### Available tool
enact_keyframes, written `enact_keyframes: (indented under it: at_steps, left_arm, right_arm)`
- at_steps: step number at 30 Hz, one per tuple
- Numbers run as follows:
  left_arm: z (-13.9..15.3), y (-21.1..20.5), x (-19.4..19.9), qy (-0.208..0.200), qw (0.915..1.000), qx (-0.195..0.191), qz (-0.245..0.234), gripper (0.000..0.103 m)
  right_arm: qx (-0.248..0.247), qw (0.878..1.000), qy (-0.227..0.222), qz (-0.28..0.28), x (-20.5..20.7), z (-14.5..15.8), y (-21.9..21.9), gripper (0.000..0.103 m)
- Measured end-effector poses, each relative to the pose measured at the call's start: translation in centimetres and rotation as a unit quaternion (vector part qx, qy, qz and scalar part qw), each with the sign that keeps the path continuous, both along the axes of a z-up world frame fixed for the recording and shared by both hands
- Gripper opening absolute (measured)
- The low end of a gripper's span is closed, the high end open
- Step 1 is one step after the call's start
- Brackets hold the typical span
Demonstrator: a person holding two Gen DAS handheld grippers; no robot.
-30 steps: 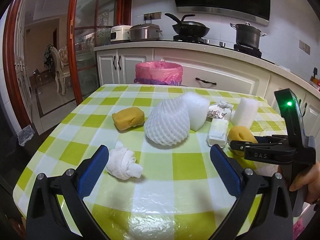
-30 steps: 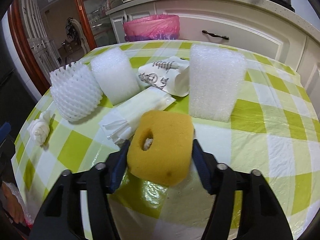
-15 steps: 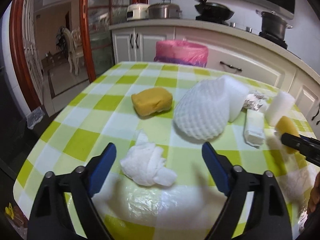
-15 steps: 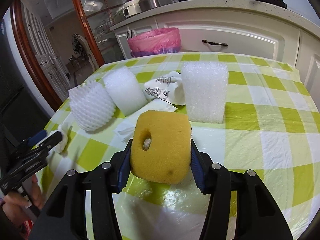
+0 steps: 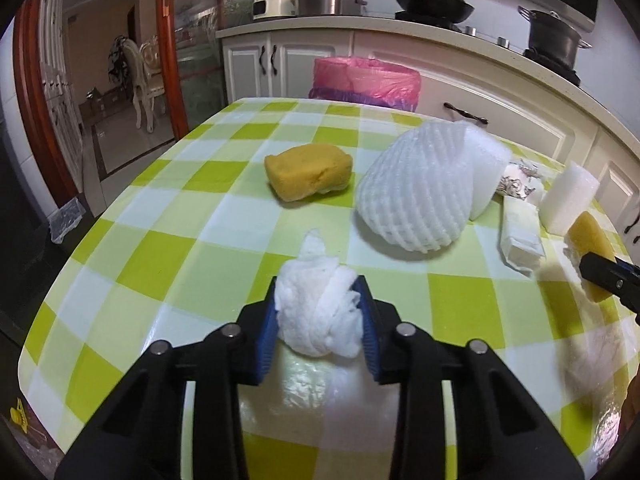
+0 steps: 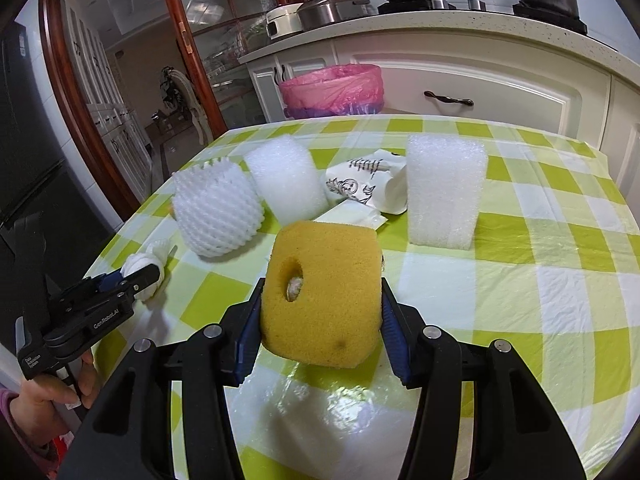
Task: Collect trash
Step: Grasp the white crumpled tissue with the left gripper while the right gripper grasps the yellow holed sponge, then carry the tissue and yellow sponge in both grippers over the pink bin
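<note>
left wrist — crumpled tissue (image 5: 318,312), porous sponge (image 6: 322,294)

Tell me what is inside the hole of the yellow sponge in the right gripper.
A small pale lump shows in the hole of the yellow sponge that the right gripper clamps. What the lump is, and anything deeper, stays hidden.

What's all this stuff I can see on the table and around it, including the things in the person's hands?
crumpled white tissue wad: one, white, in the left gripper
yellow sponge with a hole: one, yellow, in the right gripper
second yellow sponge: one, yellow, table, far side
white foam fruit net: one, white, table middle
white foam blocks: two, white, behind the net
printed paper wrapper: one, white, between the blocks
pink-lined trash bin: one, pink, beyond the table
checked tablecloth: one, green-white
left gripper: one, black-blue, shut
right gripper: one, black-blue, shut
</note>
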State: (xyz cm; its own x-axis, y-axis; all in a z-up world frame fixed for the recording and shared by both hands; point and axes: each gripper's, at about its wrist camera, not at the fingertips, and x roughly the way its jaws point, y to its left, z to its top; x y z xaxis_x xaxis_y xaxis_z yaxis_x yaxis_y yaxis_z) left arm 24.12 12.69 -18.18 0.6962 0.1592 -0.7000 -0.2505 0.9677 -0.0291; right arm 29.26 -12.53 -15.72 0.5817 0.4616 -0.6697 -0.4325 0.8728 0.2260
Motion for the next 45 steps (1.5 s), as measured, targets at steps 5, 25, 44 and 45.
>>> enact_keyframes:
  at_steps: [5,25,44,45]
  left_arm:
    - [1.1,-1.0,-0.7,-0.020,0.9997,-0.005,-0.012,0.031]
    - [6.6,-6.8,-3.1,-0.105,0.9915,-0.001,-0.077,0.030]
    - [11.2,-6.0,3.9,-0.151,0.9835,0.007,-0.100,0.030]
    - [11.7,-5.7,4.7,-0.155,0.9827,0.008,-0.100,0.030]
  right_arm:
    - [0.001,1.000,-0.005,0.003,-0.7,0.3,0.1,0.051]
    - [0.015,0.998,-0.060,-0.004,-3.1,4.0,-1.2,0.051]
    - [0.006,0.994,-0.107,-0.011,3.5,8.0,-0.5,0.051]
    - [0.008,0.994,-0.111,-0.009,4.3,8.6,-0.3,0.051]
